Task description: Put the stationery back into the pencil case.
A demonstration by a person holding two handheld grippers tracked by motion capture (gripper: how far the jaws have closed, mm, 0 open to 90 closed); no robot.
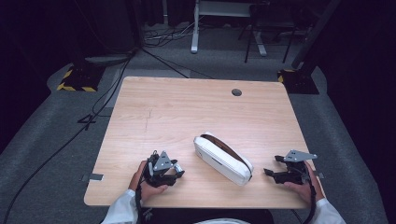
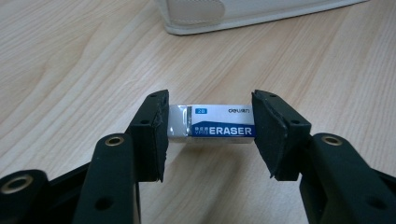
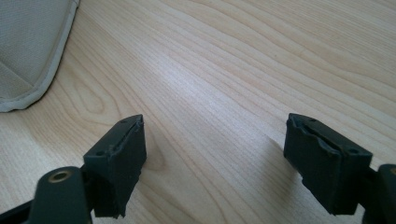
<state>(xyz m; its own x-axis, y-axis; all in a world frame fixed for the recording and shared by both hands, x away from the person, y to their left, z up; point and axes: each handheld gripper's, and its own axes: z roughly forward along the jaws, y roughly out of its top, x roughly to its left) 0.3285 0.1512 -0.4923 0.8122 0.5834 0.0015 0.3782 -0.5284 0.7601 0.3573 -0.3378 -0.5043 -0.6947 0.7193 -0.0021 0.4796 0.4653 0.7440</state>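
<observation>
At the left of the high view, the left gripper [image 1: 175, 171] sits low over the near part of the wooden table [image 1: 187, 107], held by the person's left hand [image 1: 148, 186], whose white sleeve [image 1: 122, 211] comes in from the bottom edge. Its jaws are clamped on an eraser [image 2: 212, 127], one pad pressing each short end. In the left gripper view the eraser is white with a blue and white paper band that reads ERASER, and it lies level between the pads, close above the wood; I cannot tell whether it touches the table.

Just beyond the eraser, toward the middle of the table, lies a white pencil case [image 1: 222, 158], set at a slant with its top opening showing a dark gap. Its pale edge [image 2: 243, 16] crosses the top of the left gripper view.

At the right, the right gripper [image 1: 276, 169] rests near the table's near right corner, held by the right hand [image 1: 306, 186]. Its jaws stand wide apart with bare wood between them, and the pencil case's corner [image 3: 28, 51] shows off to the side, apart from them.
</observation>
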